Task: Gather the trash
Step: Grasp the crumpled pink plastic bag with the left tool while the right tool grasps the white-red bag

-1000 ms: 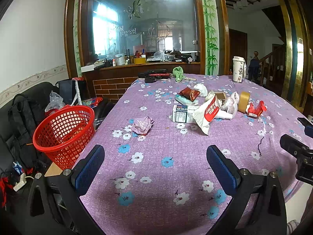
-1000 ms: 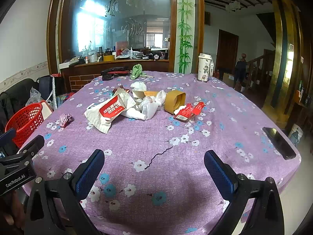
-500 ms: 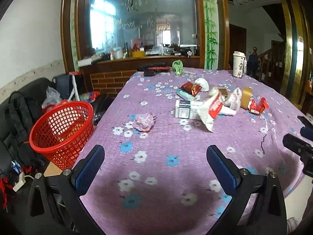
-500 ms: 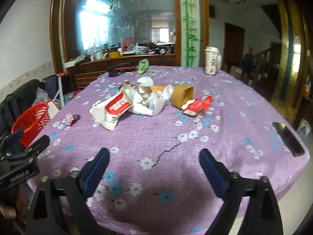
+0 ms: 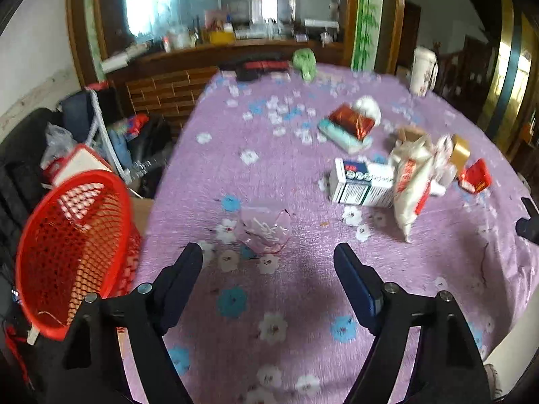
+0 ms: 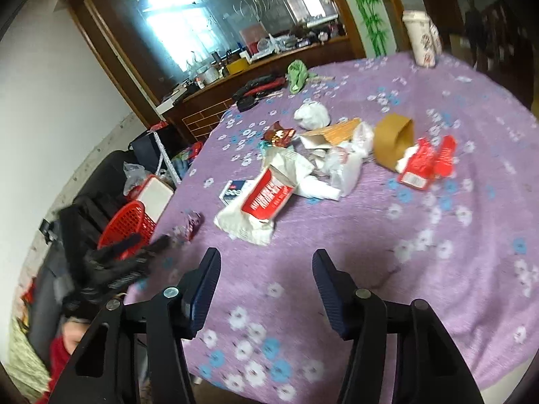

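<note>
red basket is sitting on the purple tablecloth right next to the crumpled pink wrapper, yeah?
Not quite. The red basket is off the table, standing below its left edge, not on the purple tablecloth. The crumpled pink wrapper does lie near that edge. The left wrist view shows this.

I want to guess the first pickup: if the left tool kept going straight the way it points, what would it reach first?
Most likely the crumpled pink wrapper, lying on the purple tablecloth just ahead of the left tool, whose jaws have been closing with nothing between them. Depth is uncertain.
</note>
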The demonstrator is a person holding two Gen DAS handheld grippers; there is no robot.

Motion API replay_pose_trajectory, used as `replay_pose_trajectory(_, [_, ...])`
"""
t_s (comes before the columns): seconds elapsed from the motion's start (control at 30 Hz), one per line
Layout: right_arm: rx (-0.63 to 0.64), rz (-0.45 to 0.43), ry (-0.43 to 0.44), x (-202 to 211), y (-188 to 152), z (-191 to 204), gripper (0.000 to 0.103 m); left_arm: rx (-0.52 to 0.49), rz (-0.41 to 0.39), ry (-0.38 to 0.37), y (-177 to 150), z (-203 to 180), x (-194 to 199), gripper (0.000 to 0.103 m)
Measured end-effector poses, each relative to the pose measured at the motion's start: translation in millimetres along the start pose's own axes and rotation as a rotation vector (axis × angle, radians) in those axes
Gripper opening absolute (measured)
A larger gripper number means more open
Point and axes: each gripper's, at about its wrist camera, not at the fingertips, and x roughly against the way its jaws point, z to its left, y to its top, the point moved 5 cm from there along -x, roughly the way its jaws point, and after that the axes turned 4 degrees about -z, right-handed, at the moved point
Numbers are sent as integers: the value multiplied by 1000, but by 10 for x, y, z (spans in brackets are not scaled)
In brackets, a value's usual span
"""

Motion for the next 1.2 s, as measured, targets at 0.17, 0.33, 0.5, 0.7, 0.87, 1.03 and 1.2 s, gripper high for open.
replay_pose_trajectory(0.17, [-67,41,23,-351,204,55,61,-15,46,19,83,2,-314,68])
replay_pose_trajectory(0.33, [-180,90,17,-780,336,-16,65,-6,93,5,53,33,-519,37])
replay_pose_trajectory(0.5, [-221,103,-9,-1064,359,-44,69,14,69,-23,41,74,-541,36])
replay_pose_trajectory(0.7, [-243,135,-31,-1341,318,-130,69,53,41,-58,25,72,-476,35])
replay_pose_trajectory(0.87, [-174,96,-6,-1312,318,-46,49,44,1,-67,13,-33,-362,35])
replay_pose_trajectory(1.03, [-92,26,5,-1088,317,37,43,38,-33,-79,25,-135,-248,35])
replay_pose_trajectory(1.2, [-37,-6,17,-890,310,122,43,39,-52,-88,44,-163,-152,35])
